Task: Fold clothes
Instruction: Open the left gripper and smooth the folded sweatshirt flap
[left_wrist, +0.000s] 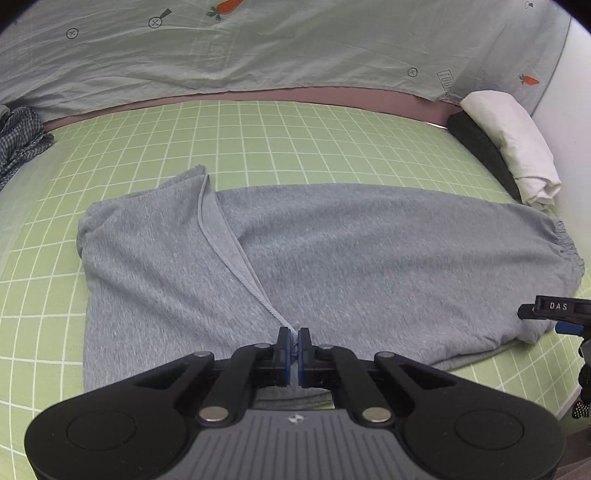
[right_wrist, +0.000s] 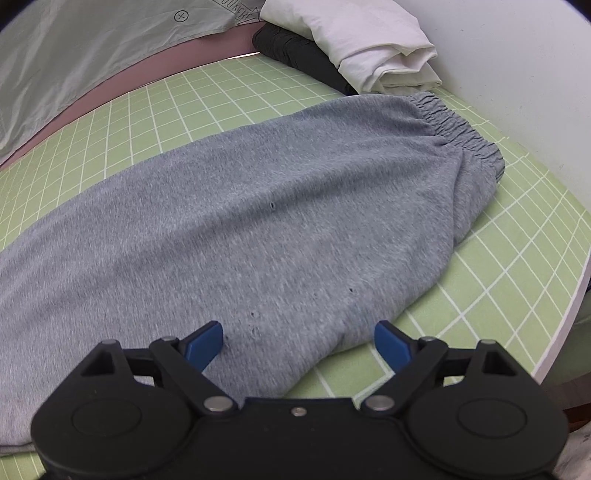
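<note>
Grey sweat shorts lie flat on the green grid mat, elastic waistband at the right. My left gripper is shut on the garment's hemmed edge at the near side. In the right wrist view the same grey garment stretches away, waistband at the far right. My right gripper is open just above the garment's near edge, with nothing between its blue pads. The right gripper also shows at the edge of the left wrist view.
A folded white cloth lies on a dark folded garment at the mat's far right. A checked dark cloth sits at the far left. A pale carrot-print sheet lies behind. A white wall borders the right.
</note>
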